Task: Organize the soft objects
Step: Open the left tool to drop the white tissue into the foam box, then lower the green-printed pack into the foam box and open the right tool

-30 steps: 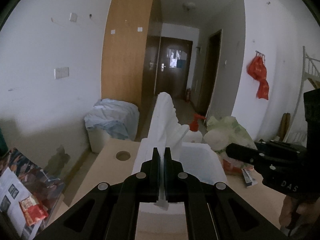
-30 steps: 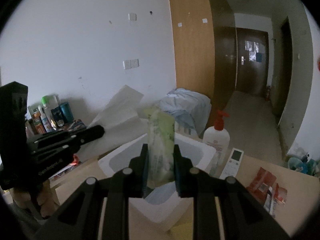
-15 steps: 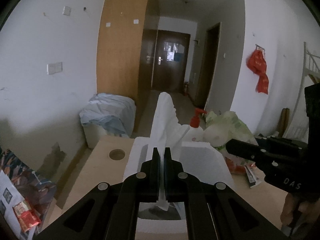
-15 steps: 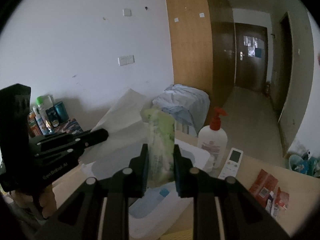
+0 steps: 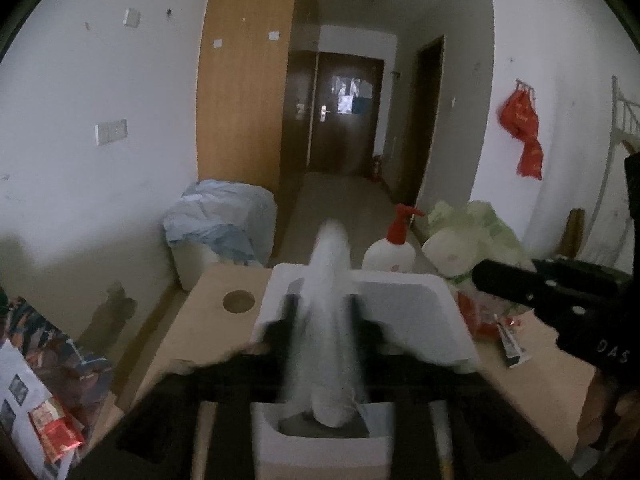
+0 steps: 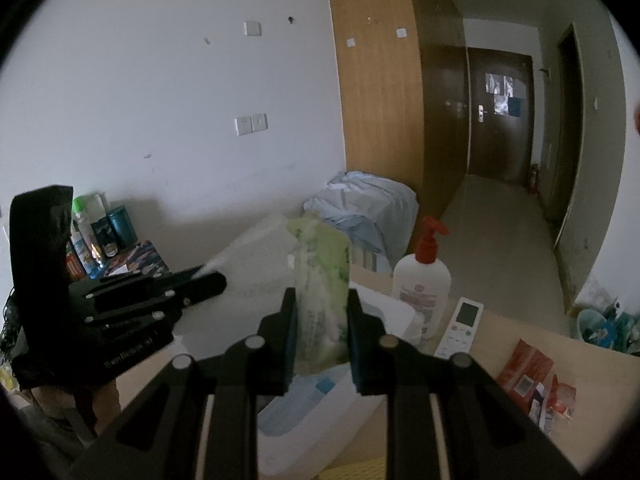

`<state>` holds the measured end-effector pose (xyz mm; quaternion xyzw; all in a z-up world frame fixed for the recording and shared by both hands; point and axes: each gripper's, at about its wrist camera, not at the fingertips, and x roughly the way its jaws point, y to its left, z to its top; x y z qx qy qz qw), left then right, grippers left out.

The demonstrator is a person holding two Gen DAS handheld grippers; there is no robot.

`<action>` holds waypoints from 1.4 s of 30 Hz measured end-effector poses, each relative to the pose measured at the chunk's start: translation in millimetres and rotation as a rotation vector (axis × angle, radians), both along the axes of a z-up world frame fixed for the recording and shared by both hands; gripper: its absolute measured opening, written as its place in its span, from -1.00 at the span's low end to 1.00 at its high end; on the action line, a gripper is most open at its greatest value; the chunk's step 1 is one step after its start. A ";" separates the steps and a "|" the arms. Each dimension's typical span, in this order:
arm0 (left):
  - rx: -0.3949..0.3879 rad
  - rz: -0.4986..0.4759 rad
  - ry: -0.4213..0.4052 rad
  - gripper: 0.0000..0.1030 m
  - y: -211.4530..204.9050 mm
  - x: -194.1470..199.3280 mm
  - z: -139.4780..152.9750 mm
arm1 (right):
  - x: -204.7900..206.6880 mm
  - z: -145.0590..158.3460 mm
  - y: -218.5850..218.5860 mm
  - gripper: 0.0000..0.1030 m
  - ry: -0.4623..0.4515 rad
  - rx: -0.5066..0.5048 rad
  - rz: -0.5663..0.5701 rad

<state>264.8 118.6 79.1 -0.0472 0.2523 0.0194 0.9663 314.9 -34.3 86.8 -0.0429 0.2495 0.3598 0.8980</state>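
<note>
A white foam box (image 5: 420, 292) stands on the wooden table (image 5: 188, 344). In the left wrist view my left gripper (image 5: 324, 312) is motion-blurred; its jaws stand apart on either side of a white tissue sheet (image 5: 328, 320) that hangs blurred down into the box. My right gripper (image 6: 322, 312) is shut on a green and white tissue pack (image 6: 324, 280), held upright over the box (image 6: 384, 312), where a blue and white pack (image 6: 308, 396) lies inside. The left gripper's body also shows in the right wrist view (image 6: 152, 296).
A white lotion pump bottle with red cap (image 6: 420, 280), a white remote (image 6: 460, 324) and red packets (image 6: 528, 372) lie on the table right of the box. A green bag with paper rolls (image 5: 468, 240) sits behind. A covered bin (image 5: 224, 228) stands by the wall.
My left gripper's jaws have parted and the white tissue sheet is dropping, blurred, into the foam box. The right gripper still holds the green pack over the box.
</note>
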 end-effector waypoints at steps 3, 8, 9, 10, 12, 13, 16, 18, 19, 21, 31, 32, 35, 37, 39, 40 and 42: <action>-0.001 0.034 -0.046 0.63 2.8 -7.2 2.0 | 0.0 -0.8 0.2 -0.50 0.001 -0.001 -0.001; 0.001 0.042 -0.027 0.63 6.5 -4.6 0.3 | -0.7 -2.0 1.7 -0.50 -0.001 -0.007 0.004; 0.002 0.039 -0.026 0.63 5.7 -4.9 0.3 | -0.6 -2.2 2.0 -0.50 -0.001 -0.008 0.004; 0.003 0.037 -0.029 0.63 5.5 -5.9 0.7 | -0.4 -2.0 1.9 -0.50 -0.001 -0.009 0.006; 0.008 0.038 -0.033 0.63 5.2 -6.8 1.7 | 0.0 -2.0 1.7 -0.50 -0.001 -0.010 0.006; 0.013 0.037 -0.034 0.63 4.7 -7.4 2.3 | -0.3 -2.0 1.7 -0.50 -0.001 -0.010 0.006; 0.016 0.042 -0.038 0.63 5.8 -9.0 3.3 | 0.3 -2.6 2.5 -0.50 0.002 -0.010 0.012; 0.015 0.052 -0.044 0.63 7.6 -13.2 3.8 | 1.2 -3.3 3.9 -0.50 0.006 -0.010 0.018; 0.014 0.060 -0.048 0.63 10.1 -15.4 4.7 | 1.7 -3.4 4.8 -0.50 0.008 -0.011 0.020; 0.013 0.082 -0.056 0.64 16.4 -20.0 6.4 | 2.0 -4.3 6.8 -0.50 0.008 -0.015 0.023; 0.023 0.186 -0.085 0.83 42.2 -45.4 10.5 | 0.7 -10.4 24.6 -0.50 0.031 -0.024 0.061; 0.019 0.190 -0.085 0.83 44.5 -46.8 10.5 | 0.8 -11.4 27.6 -0.50 0.035 -0.026 0.068; 0.015 0.206 -0.086 0.83 50.9 -51.2 10.1 | 0.7 -13.5 37.3 -0.50 0.045 -0.032 0.086; 0.010 0.212 -0.087 0.83 54.9 -53.3 10.7 | 0.6 -14.4 41.8 -0.50 0.047 -0.035 0.090; 0.009 0.221 -0.088 0.83 57.8 -55.1 10.6 | 0.1 -14.6 45.8 -0.50 0.050 -0.035 0.094; 0.009 0.222 -0.087 0.83 59.2 -55.4 10.5 | 0.1 -14.6 47.1 -0.49 0.046 -0.039 0.092; 0.006 0.224 -0.091 0.83 60.7 -56.4 10.8 | 0.3 -14.3 47.8 -0.33 0.041 -0.037 0.084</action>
